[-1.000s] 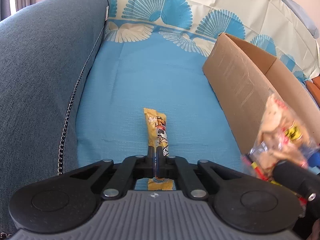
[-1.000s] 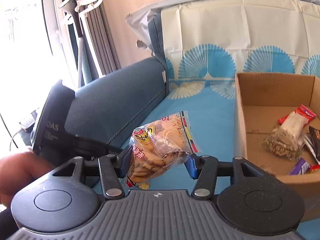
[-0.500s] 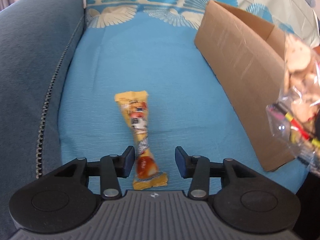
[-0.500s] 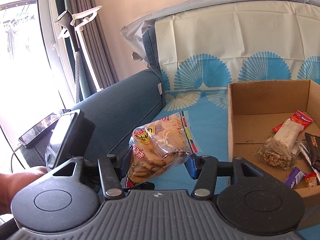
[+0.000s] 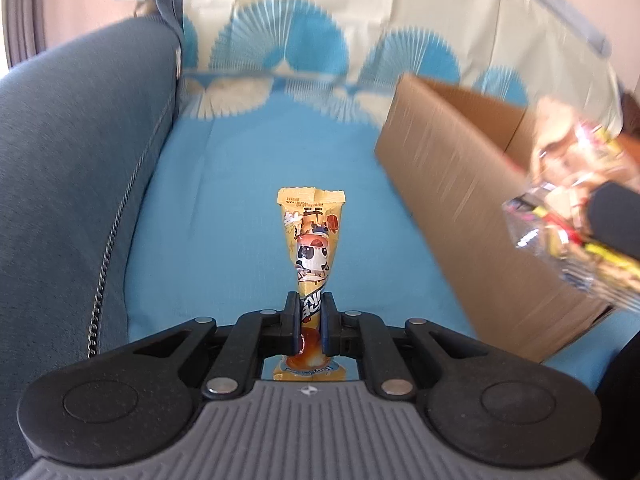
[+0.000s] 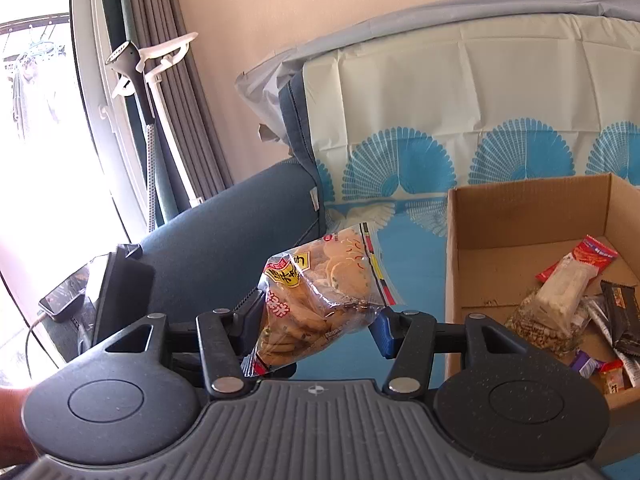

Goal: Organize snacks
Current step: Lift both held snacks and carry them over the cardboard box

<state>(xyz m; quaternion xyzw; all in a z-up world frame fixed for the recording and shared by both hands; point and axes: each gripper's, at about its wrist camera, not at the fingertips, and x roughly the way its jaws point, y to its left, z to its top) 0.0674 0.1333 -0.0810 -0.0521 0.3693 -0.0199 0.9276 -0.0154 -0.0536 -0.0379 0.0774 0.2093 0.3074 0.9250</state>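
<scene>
Left gripper (image 5: pixel 310 320): jaws clamped thin on lower part of yellow snack stick (image 5: pixel 311 240), wrapper standing up ahead of fingers over blue sofa cover (image 5: pixel 224 216). Right gripper (image 6: pixel 320 320): jaws about half apart, pinching clear bag of round crackers (image 6: pixel 320 296), bag tilted up to the right. Cardboard box (image 6: pixel 516 216) just right of that bag, open-topped, already holding several wrapped snacks (image 6: pixel 568 300). Box's near side wall between yellow stick and box interior. Dark blue armrest (image 5: pixel 72 184) along left. Phone (image 6: pixel 64 300) on a cable beside armrest.
</scene>
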